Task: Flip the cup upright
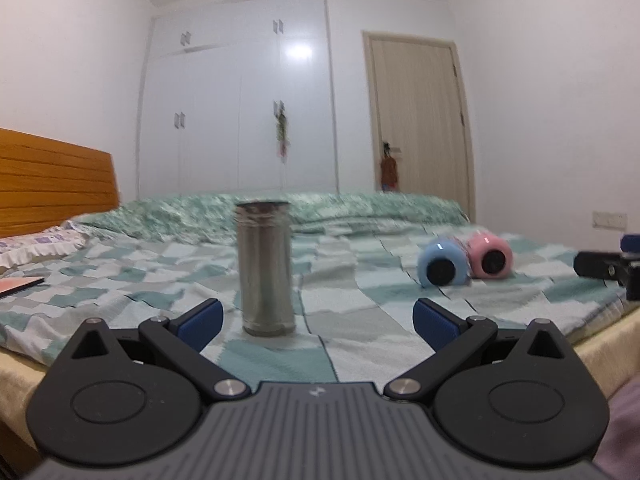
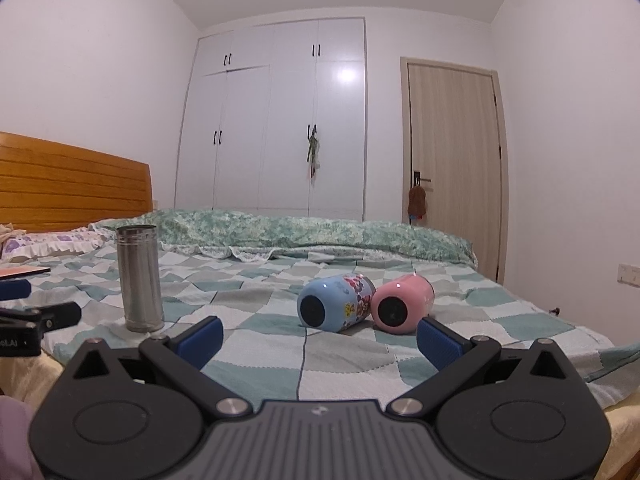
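Steel cup [image 1: 266,268] stands upright at frame centre; blue cup [image 2: 335,302] and pink cup [image 2: 402,303] lie touching on the bed [image 2: 280,344]; left gripper [image 1: 318,322] and right gripper [image 2: 320,340] gape wide, empty.

Two hand-held grippers point forward, level and side by side. The left gripper [image 1: 318,316] has its blue-padded jaws spread wide, holding nothing. The right gripper [image 2: 320,334] is likewise spread wide and empty.

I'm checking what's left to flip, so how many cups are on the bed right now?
3. A steel cup stands upright at the left; a blue cup and a pink cup lie on their sides, touching, at the right. Others may be out of view.
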Available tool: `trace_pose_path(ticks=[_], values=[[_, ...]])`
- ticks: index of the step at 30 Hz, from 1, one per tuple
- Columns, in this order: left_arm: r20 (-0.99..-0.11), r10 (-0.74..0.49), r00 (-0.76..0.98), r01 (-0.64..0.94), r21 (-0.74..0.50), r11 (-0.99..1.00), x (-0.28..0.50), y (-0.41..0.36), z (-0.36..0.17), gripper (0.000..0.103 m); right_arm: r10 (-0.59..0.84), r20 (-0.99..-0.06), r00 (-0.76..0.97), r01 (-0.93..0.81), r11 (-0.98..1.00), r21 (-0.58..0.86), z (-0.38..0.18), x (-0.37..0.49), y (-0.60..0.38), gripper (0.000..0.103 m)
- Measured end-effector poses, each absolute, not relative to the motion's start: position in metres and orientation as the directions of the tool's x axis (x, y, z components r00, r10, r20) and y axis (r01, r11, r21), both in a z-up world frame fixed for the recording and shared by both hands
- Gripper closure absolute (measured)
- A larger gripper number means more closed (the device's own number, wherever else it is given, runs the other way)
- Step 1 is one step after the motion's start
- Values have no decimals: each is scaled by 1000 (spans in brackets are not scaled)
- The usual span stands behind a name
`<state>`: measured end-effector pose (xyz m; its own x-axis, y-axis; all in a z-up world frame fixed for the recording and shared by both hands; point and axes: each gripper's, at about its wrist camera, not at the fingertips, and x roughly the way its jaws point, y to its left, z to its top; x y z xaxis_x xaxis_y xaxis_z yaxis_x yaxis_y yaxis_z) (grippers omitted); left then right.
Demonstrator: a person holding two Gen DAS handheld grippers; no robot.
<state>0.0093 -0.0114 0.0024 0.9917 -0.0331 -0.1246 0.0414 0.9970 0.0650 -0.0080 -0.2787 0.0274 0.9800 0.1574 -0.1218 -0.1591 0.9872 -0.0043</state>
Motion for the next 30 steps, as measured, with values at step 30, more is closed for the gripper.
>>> trace_pose_path(ticks=[30], values=[[-524,-137,841,312,261,914,263,-157,101,0,152,-334,930,-149,988,34,70,199,-389,0]])
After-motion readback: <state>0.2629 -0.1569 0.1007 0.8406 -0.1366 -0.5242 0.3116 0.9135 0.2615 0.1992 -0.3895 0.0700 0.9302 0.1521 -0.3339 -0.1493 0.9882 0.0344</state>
